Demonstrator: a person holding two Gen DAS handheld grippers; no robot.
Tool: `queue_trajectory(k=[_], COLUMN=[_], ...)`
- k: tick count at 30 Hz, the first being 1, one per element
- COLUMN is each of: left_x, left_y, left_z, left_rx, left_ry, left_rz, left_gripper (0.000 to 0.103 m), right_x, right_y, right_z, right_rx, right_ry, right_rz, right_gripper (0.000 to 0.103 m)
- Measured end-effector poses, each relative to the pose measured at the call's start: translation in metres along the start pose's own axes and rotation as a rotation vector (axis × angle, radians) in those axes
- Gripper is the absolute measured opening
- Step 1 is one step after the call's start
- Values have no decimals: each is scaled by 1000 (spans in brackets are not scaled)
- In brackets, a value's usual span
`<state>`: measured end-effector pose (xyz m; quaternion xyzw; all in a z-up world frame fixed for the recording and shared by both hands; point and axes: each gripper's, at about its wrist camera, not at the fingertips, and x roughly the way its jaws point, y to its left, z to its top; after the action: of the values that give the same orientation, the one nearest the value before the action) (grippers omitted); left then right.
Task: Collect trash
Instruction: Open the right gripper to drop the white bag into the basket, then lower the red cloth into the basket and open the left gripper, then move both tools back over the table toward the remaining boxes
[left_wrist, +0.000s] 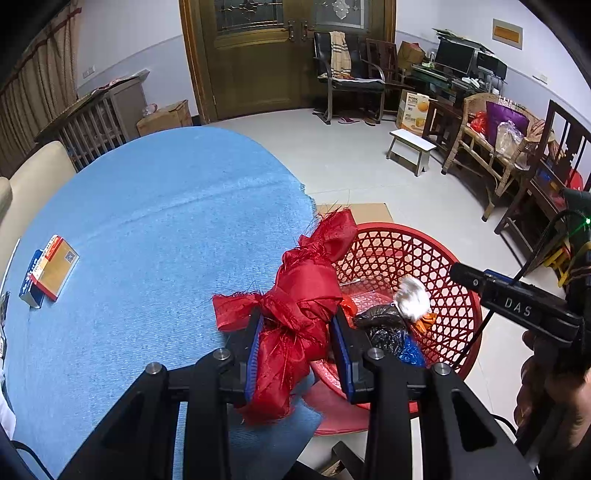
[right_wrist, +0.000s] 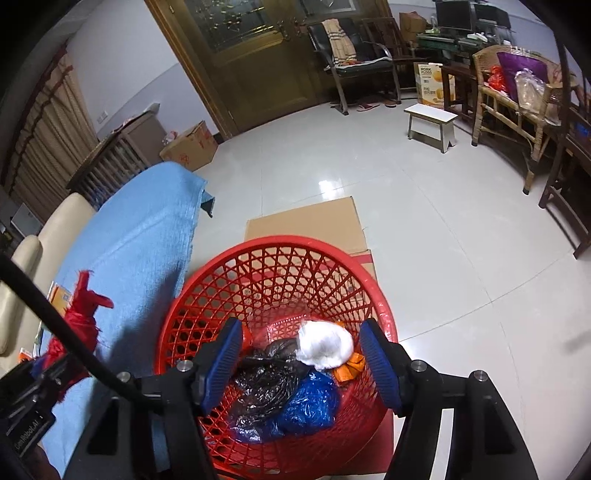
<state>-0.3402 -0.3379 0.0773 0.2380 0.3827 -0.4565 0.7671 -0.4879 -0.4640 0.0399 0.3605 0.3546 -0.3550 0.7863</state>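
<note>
- Trash now in hand: frayed red ribbon bundle (left_wrist: 299, 314), clamped between the left gripper (left_wrist: 300, 354) pads, lifted at the right edge of the blue cloth (left_wrist: 155, 229) beside the red basket (left_wrist: 463, 295).
- Left wrist view: bundle looks carried toward the basket for a drop; a small box (left_wrist: 50, 271) sits far left on the cloth, likely next.
- Right wrist view: right gripper (right_wrist: 303, 363) hovers over the basket (right_wrist: 207, 266), jaws spread wide, nothing held.
- Only this view shows basket contents clearly: white wad (right_wrist: 325, 345), black bag (right_wrist: 267, 376), blue bag (right_wrist: 308, 404), orange scrap (right_wrist: 349, 369); cardboard (right_wrist: 306, 225) under the basket.
- Ribbon (right_wrist: 83, 314) shows only partly at left here; grip not visible.
</note>
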Motion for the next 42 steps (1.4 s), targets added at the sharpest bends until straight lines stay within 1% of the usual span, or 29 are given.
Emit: queue_trajectory(k=[5, 10, 15, 16, 17, 18, 19, 21, 23, 25, 28, 31, 36, 42], left_x=[4, 11, 20, 22, 24, 28, 32, 35, 37, 35, 30, 26, 20, 7], left_y=[-8, -27, -43, -45, -46, -48, -49, -51, -51, -47, -35, -23, -4, 10], left_z=[2, 8, 14, 15, 16, 17, 18, 17, 16, 16, 15, 14, 11, 8], left_rx=[18, 58, 89, 90, 88, 87, 87, 86, 89, 82, 46, 21, -26, -59], left_ry=[6, 13, 23, 30, 35, 44, 53, 57, 73, 69, 57, 55, 52, 23], left_rz=[-10, -33, -43, -45, -45, -53, -55, -56, -56, -58, -58, -37, -20, -14], left_gripper=[36, 36, 36, 40, 42, 50, 66, 78, 78, 78, 78, 78, 78, 78], right_x=[-6, -16, -24, -25, -26, -26, -26, -27, -27, -28, -29, -29, -27, -32], right_y=[-6, -10, -24, -27, -30, -32, -34, -37, -38, -37, -33, -27, -7, 17], right_z=[2, 5, 11, 11, 12, 12, 12, 12, 12, 13, 14, 14, 10, 9], right_rx=[28, 43, 72, 81, 89, 95, 102, 110, 113, 111, 102, 90, 52, 1], right_ry=[-20, -46, -70, -74, -76, -77, -77, -76, -74, -78, -81, -81, -67, -71], right_rz=[5, 8, -4, -6, -9, -12, -16, -19, -18, -16, -9, 1, 21, 29], right_gripper=[70, 70, 70, 70, 70, 70, 70, 70, 70, 70, 70, 70, 70, 70])
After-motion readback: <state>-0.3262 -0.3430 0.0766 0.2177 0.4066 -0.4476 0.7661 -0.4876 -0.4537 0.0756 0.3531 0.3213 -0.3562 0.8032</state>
